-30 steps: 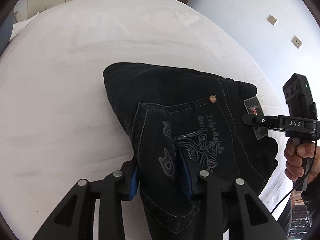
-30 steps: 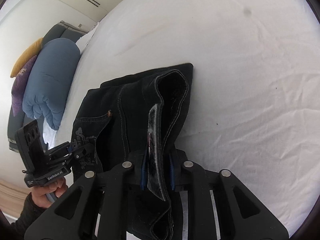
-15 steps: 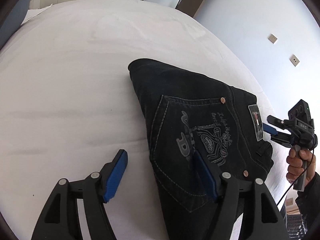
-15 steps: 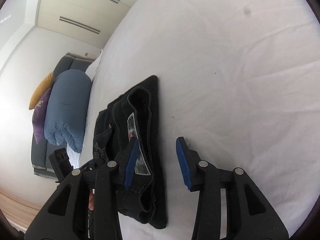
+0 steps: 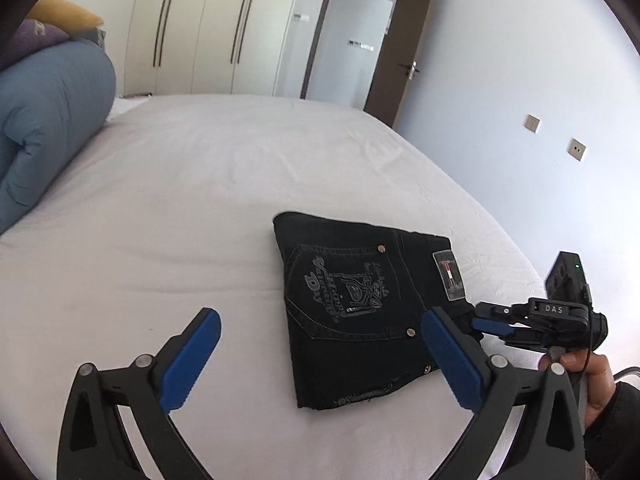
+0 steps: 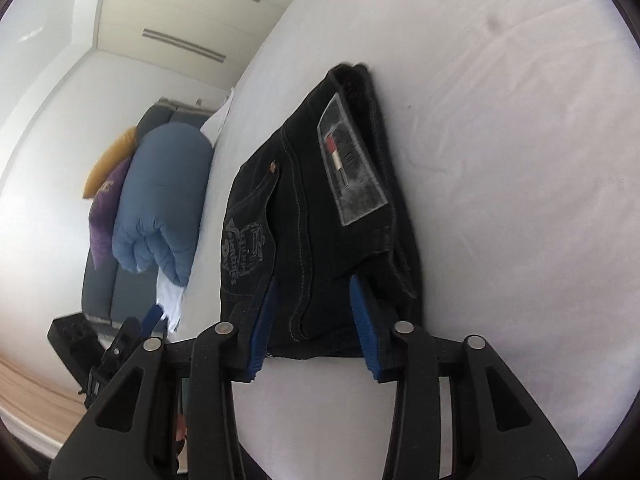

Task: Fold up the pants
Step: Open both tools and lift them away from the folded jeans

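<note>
The black jeans [image 5: 360, 300] lie folded into a compact rectangle on the white bed [image 5: 180, 200], back pocket with its grey print and the waistband label facing up. My left gripper [image 5: 320, 316] hovers above and short of the near fold, jaws opening wide, nothing between them. The right gripper [image 5: 486, 322] sits low at the jeans' right corner. In the right wrist view the jeans [image 6: 304, 200] run away from my right gripper [image 6: 313, 282], whose blue pads stand apart on either side of the near edge without pressing it.
A rolled blue duvet [image 5: 44, 120] with purple and yellow pillows lies at the left head of the bed. Wardrobe doors [image 5: 200, 28] and an open brown door [image 5: 400, 60] stand beyond. The bed's right edge runs along the wall. A hand [image 5: 592, 380] holds the right gripper.
Both grippers released the jeans. The left one opened wide and drew back and up. The right one opened, let go of the waistband and shifted along the edge. The jeans now lie flat.
</note>
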Motion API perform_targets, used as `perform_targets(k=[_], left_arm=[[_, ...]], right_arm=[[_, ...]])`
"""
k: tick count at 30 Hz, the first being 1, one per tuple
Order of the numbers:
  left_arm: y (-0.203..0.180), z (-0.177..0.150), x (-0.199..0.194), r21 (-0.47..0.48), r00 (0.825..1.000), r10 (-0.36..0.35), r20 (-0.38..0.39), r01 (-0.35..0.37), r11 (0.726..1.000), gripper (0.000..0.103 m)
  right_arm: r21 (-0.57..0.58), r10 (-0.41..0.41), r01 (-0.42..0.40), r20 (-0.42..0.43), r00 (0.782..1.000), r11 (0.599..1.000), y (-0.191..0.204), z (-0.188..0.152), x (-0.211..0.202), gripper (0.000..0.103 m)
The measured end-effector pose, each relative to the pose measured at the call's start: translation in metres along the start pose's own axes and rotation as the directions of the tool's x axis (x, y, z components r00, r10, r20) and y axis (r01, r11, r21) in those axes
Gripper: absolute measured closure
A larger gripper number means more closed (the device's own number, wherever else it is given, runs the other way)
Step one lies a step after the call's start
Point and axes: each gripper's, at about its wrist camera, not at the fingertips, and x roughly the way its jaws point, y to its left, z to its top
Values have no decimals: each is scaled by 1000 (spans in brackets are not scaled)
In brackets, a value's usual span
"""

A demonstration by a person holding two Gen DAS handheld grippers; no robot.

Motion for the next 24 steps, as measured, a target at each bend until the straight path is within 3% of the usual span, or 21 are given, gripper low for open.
perform_targets(k=[2, 4, 6, 7, 9, 11, 13, 15, 18, 19, 22, 24], left_arm=[[-17, 0, -32, 75, 990, 92, 110, -101, 992, 0], [-32, -6, -66, 159, 956, 168, 239, -209, 965, 0], [-45, -9, -90, 176, 929, 207, 307, -270, 947, 0], [-50, -9, -102, 173, 921, 210, 329, -277, 945, 0], [-61, -9, -128, 146, 899, 207, 387, -281, 948, 0], [-71, -6, -154, 119, 882, 216, 420, -289, 950, 0], [-76, -2, -176, 89, 873, 225, 433, -290, 953, 0], [-75, 3, -200, 44, 873, 204, 442, -248, 968, 0], [-66, 12, -217, 36, 912, 86, 401, -109, 993, 0], [-67, 17, -219, 45, 915, 103, 390, -130, 990, 0], [-74, 19, -226, 106, 892, 162, 422, -226, 968, 0], [-75, 24, -226, 135, 908, 143, 393, -211, 968, 0]], right_arm=[[-53, -150, 155, 92, 984, 986, 7, -13, -33, 51], [-97, -245, 265, 180, 953, 960, 22, -30, -61, 42], [-152, -336, 392, 300, 893, 907, 52, -55, -85, 39], [-185, -376, 461, 361, 853, 868, 66, -68, -98, 32], [-236, -405, 552, 466, 787, 800, 92, -91, -117, 23], [-283, -381, 622, 587, 715, 730, 127, -123, -128, 19], [-304, -354, 679, 673, 649, 668, 158, -144, -134, 4], [-314, -297, 709, 747, 595, 631, 179, -161, -154, 0], [-329, -252, 689, 761, 599, 645, 202, -170, -169, 0], [-333, -238, 685, 766, 598, 648, 209, -172, -174, 0], [-335, -212, 682, 782, 586, 650, 234, -178, -176, 0], [-345, -169, 656, 791, 588, 671, 246, -183, -192, 0]])
